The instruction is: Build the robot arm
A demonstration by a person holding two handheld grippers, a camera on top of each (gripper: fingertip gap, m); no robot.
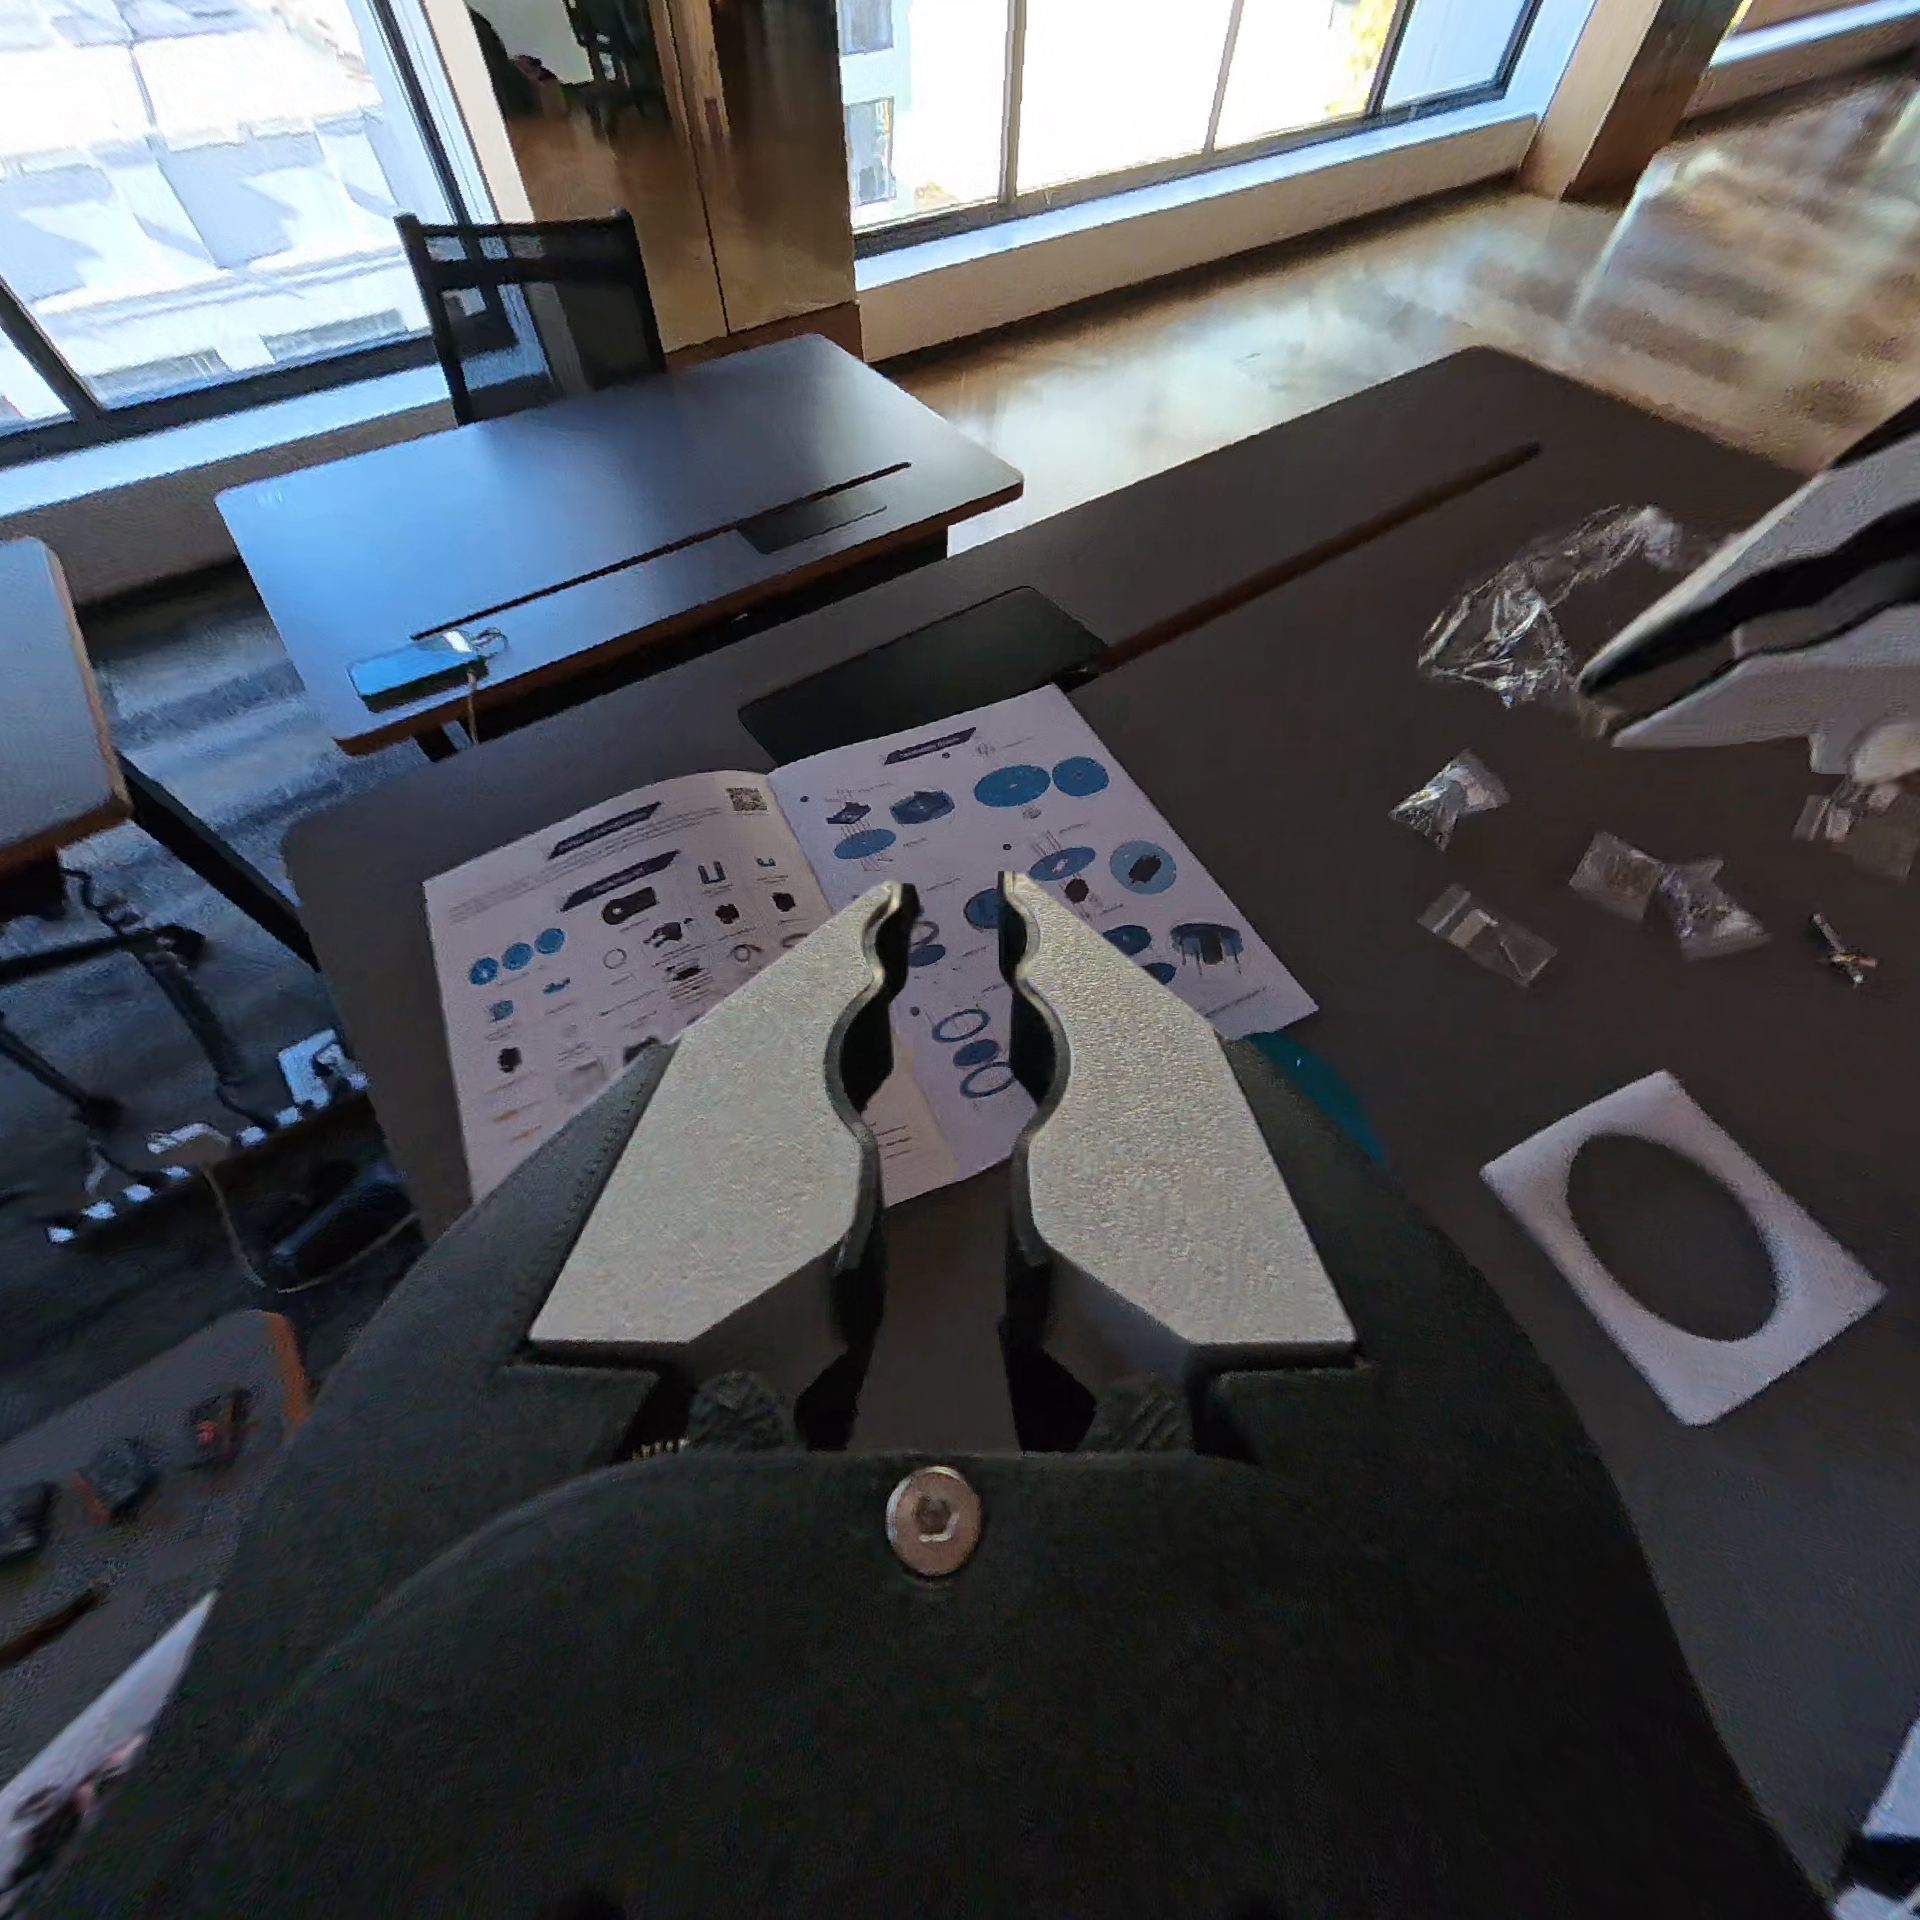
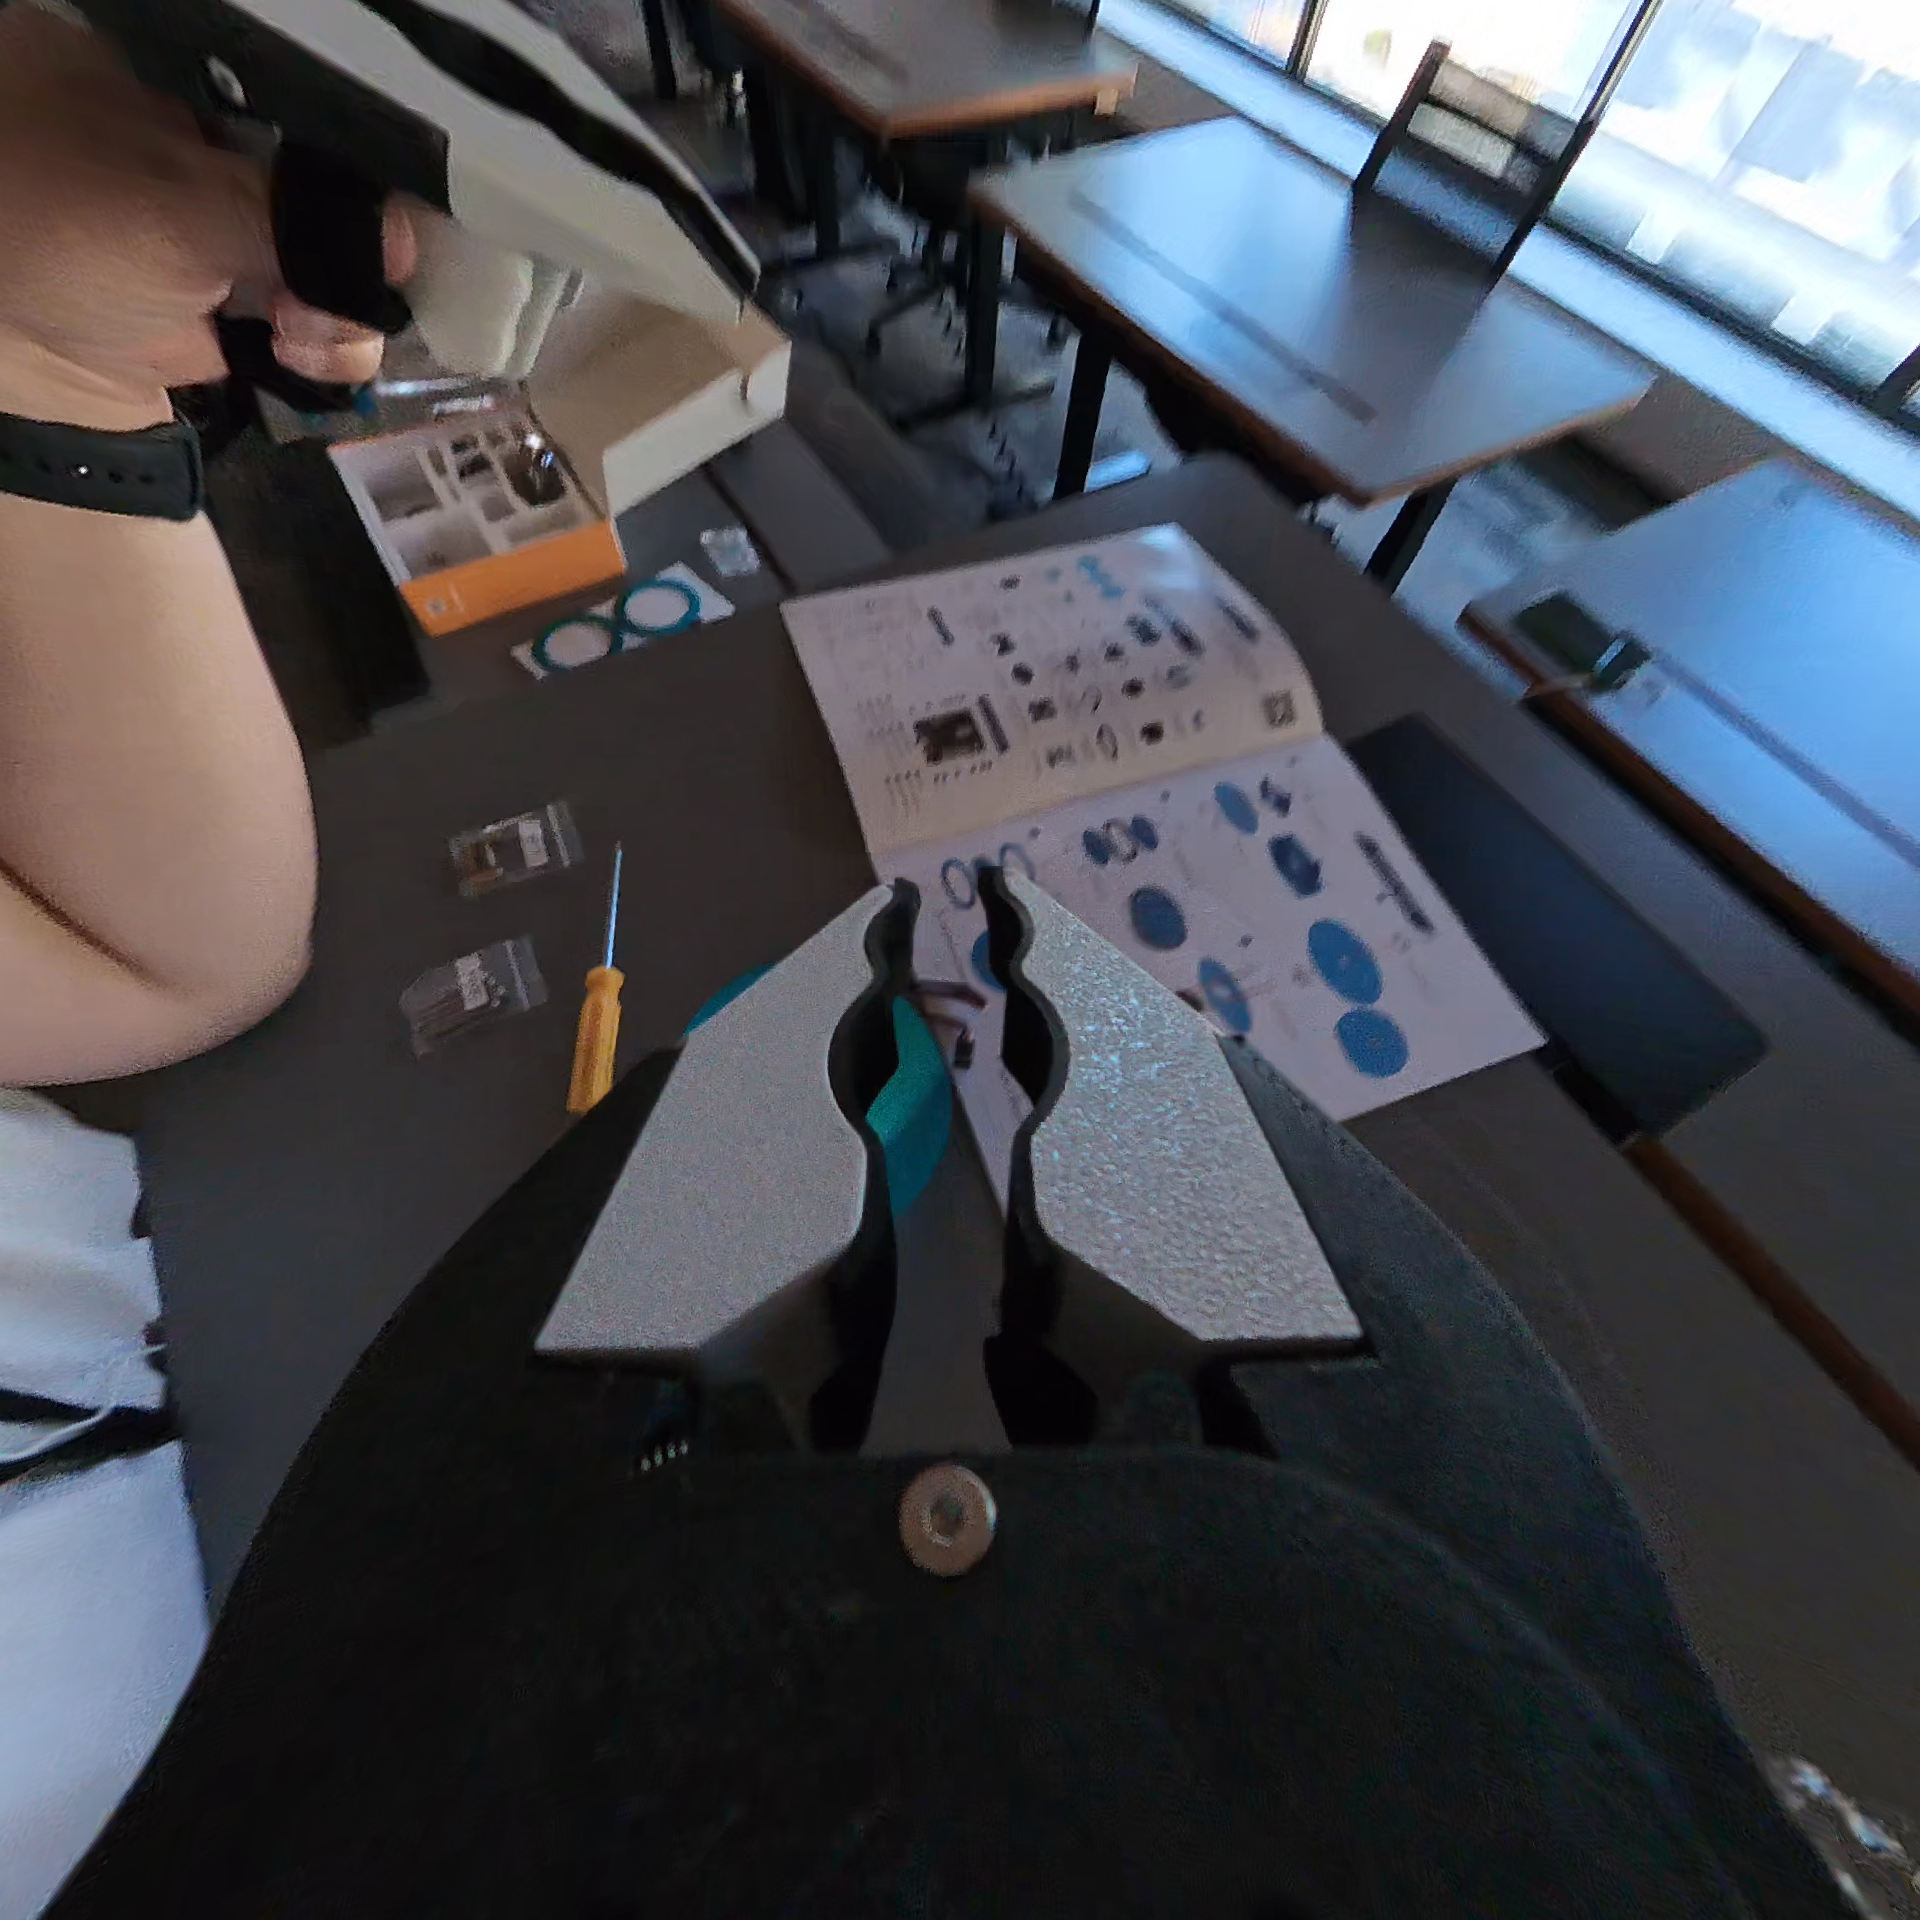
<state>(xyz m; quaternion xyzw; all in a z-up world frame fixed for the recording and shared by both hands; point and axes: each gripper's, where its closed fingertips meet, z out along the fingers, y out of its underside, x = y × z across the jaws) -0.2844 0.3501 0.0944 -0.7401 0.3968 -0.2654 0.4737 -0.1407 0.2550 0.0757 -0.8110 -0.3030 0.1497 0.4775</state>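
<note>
My left gripper (image 1: 958,896) hangs over an open instruction booklet (image 1: 623,935) on a dark table (image 1: 1351,644). Its jaws stand a little apart with nothing between them. My right gripper (image 2: 948,891) hovers over the same booklet (image 2: 1091,675), jaws a narrow gap apart and empty. A teal disc (image 2: 920,1112) lies on the table under its left finger; a sliver of the disc (image 1: 1314,1086) shows in the left wrist view. The right gripper also shows at the right edge of the left wrist view (image 1: 1621,686), and the left one at the top left of the right wrist view (image 2: 748,296).
Several small plastic bags (image 1: 1449,798), crumpled clear wrap (image 1: 1507,613) and a white foam frame (image 1: 1527,1195) lie to the right. A yellow screwdriver (image 2: 595,1023), two bags (image 2: 473,992), teal rings (image 2: 618,623) and an open orange-and-white box (image 2: 499,540) lie near a person's arm (image 2: 135,675). Other desks (image 1: 582,520) stand beyond. My right fingertips sit around 20 cm from my left ones. From my right tips it is roughly 20 cm to the teal disc (image 2: 920,1112); from my left, 25 cm.
</note>
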